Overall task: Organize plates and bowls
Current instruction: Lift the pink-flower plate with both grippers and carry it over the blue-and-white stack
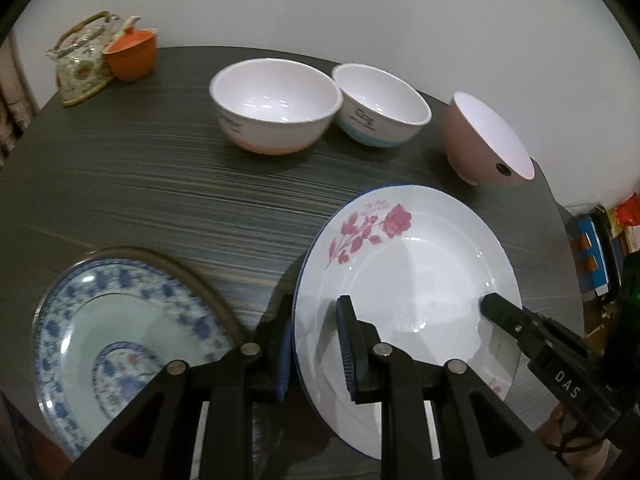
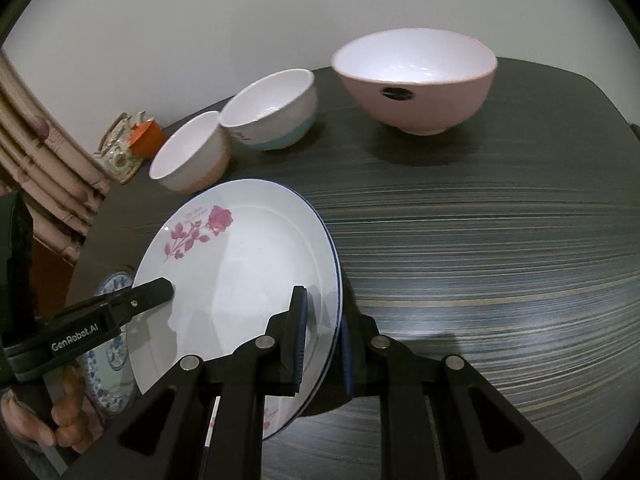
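Both pairs of fingers [image 1: 312, 344] [image 2: 324, 340] pinch opposite rims of the rose plate [image 1: 408, 280], tilted above the table [image 1: 200, 192]; it looks stiff, glossy, slippery and breakable, best gripped at the rim

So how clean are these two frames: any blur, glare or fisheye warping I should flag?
Left wrist view: the blue-patterned plate is smeared by motion blur, the rose plate carries soft glare, and the pink bowl looks tipped by fisheye warping. Right wrist view: the table grain streaks and bows, the right gripper throws a shadow on it, and the corners are black.
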Available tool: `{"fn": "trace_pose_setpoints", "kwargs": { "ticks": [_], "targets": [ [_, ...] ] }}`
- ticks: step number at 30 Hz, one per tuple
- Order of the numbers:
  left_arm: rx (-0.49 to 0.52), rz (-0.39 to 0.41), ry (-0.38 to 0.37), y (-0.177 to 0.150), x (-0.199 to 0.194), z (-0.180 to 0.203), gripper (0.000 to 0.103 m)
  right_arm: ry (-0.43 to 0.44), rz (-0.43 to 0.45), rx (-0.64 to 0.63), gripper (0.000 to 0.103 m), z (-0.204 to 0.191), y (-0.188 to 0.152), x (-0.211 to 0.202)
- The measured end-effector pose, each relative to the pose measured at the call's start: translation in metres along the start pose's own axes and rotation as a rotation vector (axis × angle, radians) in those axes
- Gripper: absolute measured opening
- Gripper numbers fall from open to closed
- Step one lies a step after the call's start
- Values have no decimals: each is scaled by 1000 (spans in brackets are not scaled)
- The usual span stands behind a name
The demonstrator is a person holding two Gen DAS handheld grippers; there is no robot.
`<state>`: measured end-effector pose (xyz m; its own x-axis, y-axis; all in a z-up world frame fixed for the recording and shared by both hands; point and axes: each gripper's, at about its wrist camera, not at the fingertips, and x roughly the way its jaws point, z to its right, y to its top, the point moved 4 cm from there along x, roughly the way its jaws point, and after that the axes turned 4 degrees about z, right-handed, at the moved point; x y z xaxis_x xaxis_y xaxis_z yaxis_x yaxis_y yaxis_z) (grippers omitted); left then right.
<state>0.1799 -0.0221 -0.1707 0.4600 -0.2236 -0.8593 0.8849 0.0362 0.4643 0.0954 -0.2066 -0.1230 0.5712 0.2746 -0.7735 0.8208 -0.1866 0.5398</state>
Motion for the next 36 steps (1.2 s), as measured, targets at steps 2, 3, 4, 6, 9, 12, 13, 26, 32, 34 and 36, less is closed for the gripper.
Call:
{"fn": "trace_pose_setpoints", "kwargs": {
  "ticks": [2,3,4,6,9,12,13,26,32,34,36],
  "targets": [
    [-11,8,5,1,-6,-5,20,8,2,-11,15,-10,-1,-2],
    [-18,10,5,1,-9,-9,20,13,3,-16,15,-15,-2,-2],
    [-23,13,3,3,-13,-14,20,17,3,-20,15,-20,-2,-3],
    [-39,19,4,2,-18,-21,20,26,5,-24,15,-29,-3,-3],
    [-51,28,16,-1,-36,-37,20,42,5,-37,15,-44,-5,-3],
    [-78,36,24,-4,-46,-49,20,58,2,-57,15,-59,-7,-2],
    [-88,37,25,-5,-49,-53,20,63,1,-64,15,-65,-8,-2],
    [-231,65,97,-33,-89,-127,20,130,-49,-159,15,-143,-27,16],
    [-274,51,111,-49,-95,-153,20,145,-86,-189,15,-164,-39,28],
    [-288,41,112,-52,-93,-159,20,146,-99,-196,15,-169,-43,33],
    [-294,37,117,-55,-92,-163,20,145,-108,-205,15,-173,-47,37]
  ]
}}
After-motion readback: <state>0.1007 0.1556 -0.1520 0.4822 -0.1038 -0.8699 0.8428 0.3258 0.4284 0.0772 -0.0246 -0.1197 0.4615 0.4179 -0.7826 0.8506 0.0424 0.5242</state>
